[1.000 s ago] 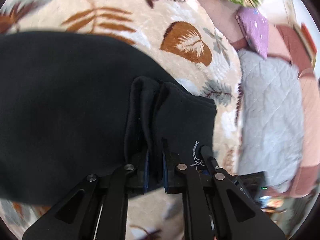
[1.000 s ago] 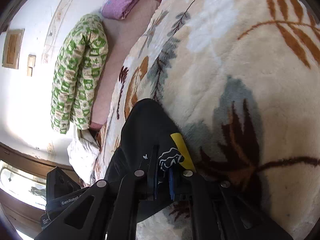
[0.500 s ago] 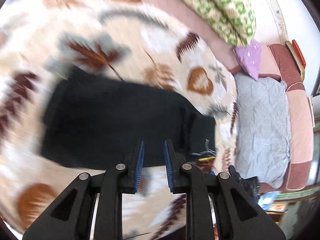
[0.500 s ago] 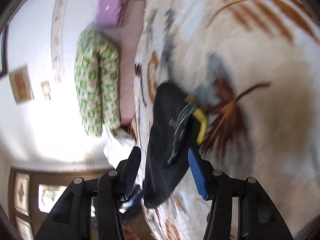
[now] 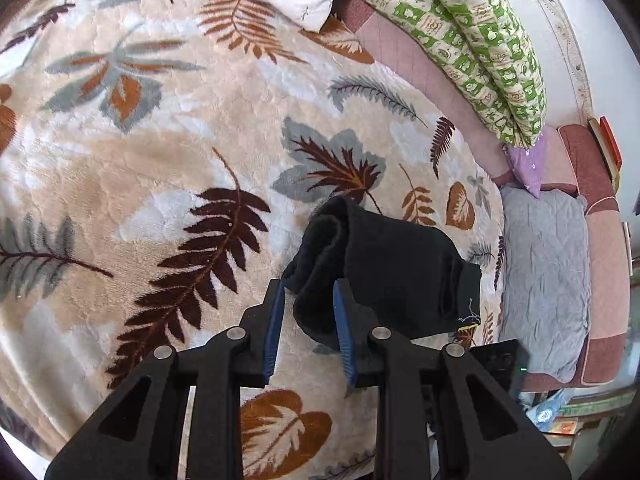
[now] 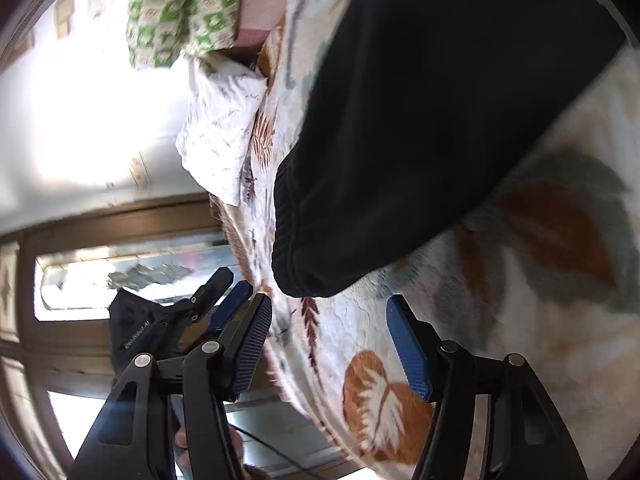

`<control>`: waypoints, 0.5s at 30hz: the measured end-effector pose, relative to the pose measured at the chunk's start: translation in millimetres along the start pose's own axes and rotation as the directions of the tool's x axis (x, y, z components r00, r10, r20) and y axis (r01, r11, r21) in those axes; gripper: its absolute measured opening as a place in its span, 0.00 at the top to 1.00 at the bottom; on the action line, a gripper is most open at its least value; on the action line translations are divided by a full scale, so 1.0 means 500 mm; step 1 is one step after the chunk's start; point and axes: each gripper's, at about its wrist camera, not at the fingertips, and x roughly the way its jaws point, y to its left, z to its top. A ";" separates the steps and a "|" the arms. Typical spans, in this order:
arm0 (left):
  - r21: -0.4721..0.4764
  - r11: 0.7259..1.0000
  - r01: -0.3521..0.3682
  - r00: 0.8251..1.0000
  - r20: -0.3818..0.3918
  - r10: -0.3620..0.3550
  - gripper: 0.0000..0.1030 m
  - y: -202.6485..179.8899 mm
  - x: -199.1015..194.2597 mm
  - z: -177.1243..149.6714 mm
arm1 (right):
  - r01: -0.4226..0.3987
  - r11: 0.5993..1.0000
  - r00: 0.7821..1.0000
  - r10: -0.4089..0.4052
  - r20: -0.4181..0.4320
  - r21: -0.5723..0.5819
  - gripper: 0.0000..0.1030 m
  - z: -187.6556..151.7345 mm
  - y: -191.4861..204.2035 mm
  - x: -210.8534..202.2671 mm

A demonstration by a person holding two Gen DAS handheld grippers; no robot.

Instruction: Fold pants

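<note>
Left gripper (image 5: 308, 304) hovers part-open over the pants' (image 5: 384, 276) rolled end, pads not pressing. Right gripper (image 6: 326, 340), jaws opening and empty, sits just short of the ribbed hem. Pants lie folded on the blanket (image 5: 160, 128), long axis running from the left gripper toward the right; both are equally near.

Matt black knit pants (image 5: 384, 264), plush fleecy blanket (image 5: 160, 120); matt plastic left tool (image 5: 308, 332)
</note>
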 end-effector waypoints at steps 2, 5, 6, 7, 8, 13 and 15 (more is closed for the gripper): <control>-0.015 1.000 0.015 1.000 -0.010 -0.015 0.78 0.012 0.012 0.005 | 0.119 0.978 0.993 -0.114 0.036 -0.173 0.40 0.003 0.050 -0.003; -0.043 0.998 0.047 0.999 -0.013 -0.047 0.78 0.029 0.020 0.013 | 0.303 0.856 0.953 -0.285 0.106 -0.420 0.36 0.008 0.127 0.007; -0.056 0.997 0.058 0.998 -0.015 -0.059 0.78 0.037 0.021 0.016 | 0.356 0.796 0.933 -0.333 0.136 -0.490 0.36 0.000 0.147 0.014; -0.067 0.995 0.069 0.997 -0.017 -0.070 0.78 0.046 0.021 0.018 | 0.409 0.708 0.909 -0.374 0.185 -0.575 0.36 -0.022 0.171 0.025; -0.077 0.994 0.075 0.997 -0.017 -0.076 0.78 0.056 0.019 0.019 | 0.436 0.644 0.894 -0.388 0.223 -0.629 0.36 -0.045 0.186 0.035; -0.132 0.987 0.093 0.996 0.011 -0.092 0.78 0.122 -0.008 0.022 | 0.576 0.265 0.784 -0.446 0.431 -0.773 0.30 -0.142 0.221 0.140; -0.143 0.985 0.099 0.995 0.017 -0.098 0.78 0.146 -0.016 0.023 | 0.602 0.183 0.747 -0.472 0.467 -0.777 0.30 -0.152 0.215 0.189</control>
